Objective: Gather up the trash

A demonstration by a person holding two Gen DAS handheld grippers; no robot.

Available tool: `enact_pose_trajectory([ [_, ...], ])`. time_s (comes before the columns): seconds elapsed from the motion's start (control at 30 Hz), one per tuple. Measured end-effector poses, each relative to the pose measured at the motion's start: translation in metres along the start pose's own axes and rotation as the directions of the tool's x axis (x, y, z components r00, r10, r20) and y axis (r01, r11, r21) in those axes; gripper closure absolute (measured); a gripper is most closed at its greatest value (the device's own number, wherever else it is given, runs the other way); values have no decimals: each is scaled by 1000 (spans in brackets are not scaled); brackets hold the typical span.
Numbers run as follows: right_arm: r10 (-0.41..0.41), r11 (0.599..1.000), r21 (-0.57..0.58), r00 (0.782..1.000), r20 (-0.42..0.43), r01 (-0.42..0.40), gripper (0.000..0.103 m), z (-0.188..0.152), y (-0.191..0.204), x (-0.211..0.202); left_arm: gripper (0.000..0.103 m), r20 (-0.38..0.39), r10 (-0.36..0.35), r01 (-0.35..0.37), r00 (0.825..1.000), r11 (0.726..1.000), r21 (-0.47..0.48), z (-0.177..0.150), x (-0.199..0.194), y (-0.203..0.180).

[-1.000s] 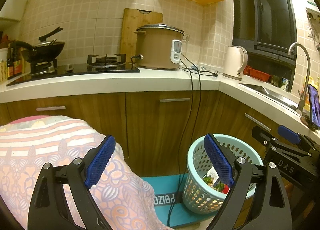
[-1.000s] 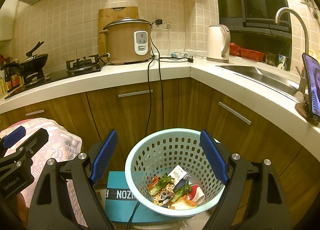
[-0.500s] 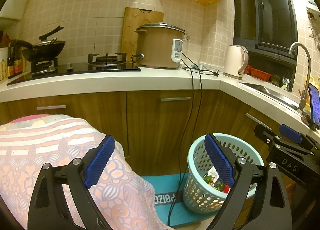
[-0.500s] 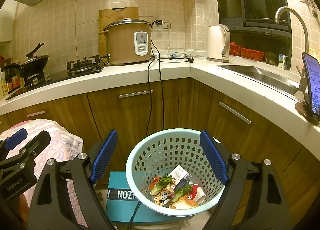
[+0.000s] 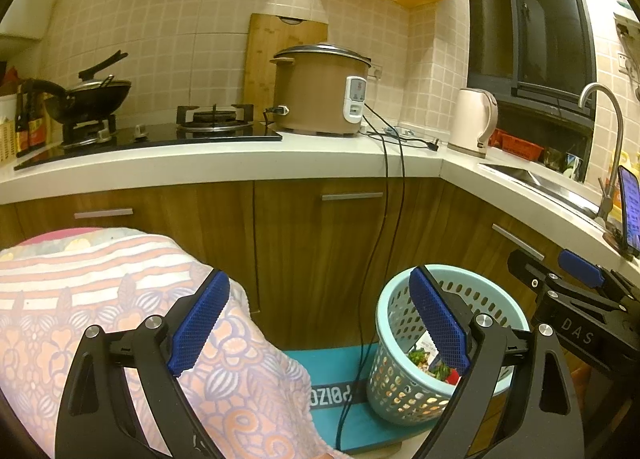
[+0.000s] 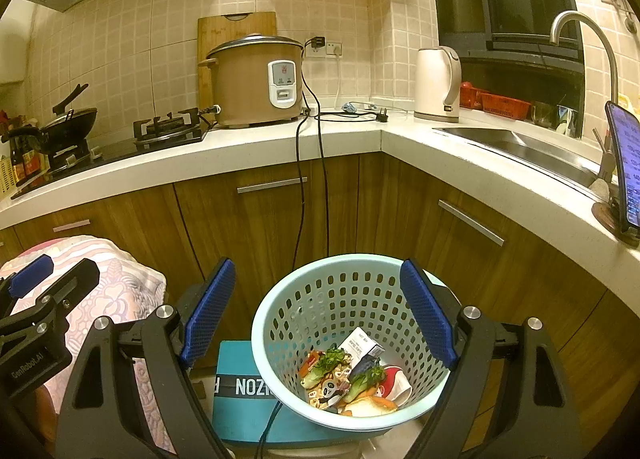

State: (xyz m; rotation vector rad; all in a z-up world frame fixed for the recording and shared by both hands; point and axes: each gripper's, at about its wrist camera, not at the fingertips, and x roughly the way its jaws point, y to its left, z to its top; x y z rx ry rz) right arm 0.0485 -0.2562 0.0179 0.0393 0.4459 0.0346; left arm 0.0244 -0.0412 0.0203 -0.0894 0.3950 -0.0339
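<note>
A light-blue perforated basket (image 6: pixel 280 323) stands on a teal mat by the corner cabinets and holds trash (image 6: pixel 348 375): vegetable scraps, a small carton, wrappers. My right gripper (image 6: pixel 318 315) is open and empty, above and in front of the basket. My left gripper (image 5: pixel 318 323) is open and empty, to the left; the basket (image 5: pixel 394 383) shows behind its right finger. The right gripper's body (image 5: pixel 576 311) shows at the right of the left wrist view.
A stool under a pink patterned cloth (image 5: pixel 100 299) stands left. Black cords (image 6: pixel 298 195) hang from the rice cooker (image 6: pixel 256 79) down the cabinet to the teal mat (image 6: pixel 240 391). Counter holds stove, wok, kettle (image 6: pixel 436 83), sink and a phone (image 6: pixel 624 171).
Both views drift slightly; the basket sits a little lower and farther. Both grippers stay open and empty.
</note>
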Motion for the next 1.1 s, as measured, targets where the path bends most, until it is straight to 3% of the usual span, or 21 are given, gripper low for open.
enact_pose_trajectory([
  [0.23,5,1000,2,1000,4,-5,23,1,0,-1,14,-1,1,-1,1000,1000,7,2,-1,-3],
  [0.4,27,1000,6,1000,12,-27,23,-1,-1,-4,14,33,56,-58,998,996,61,13,-13,-13],
  [0.7,77,997,16,996,36,-77,23,4,-3,-19,14,33,104,-105,994,994,22,22,-28,-13],
  [1.1,71,997,38,996,47,-73,23,11,-17,-32,11,9,63,-63,998,998,-1,25,-35,-15],
])
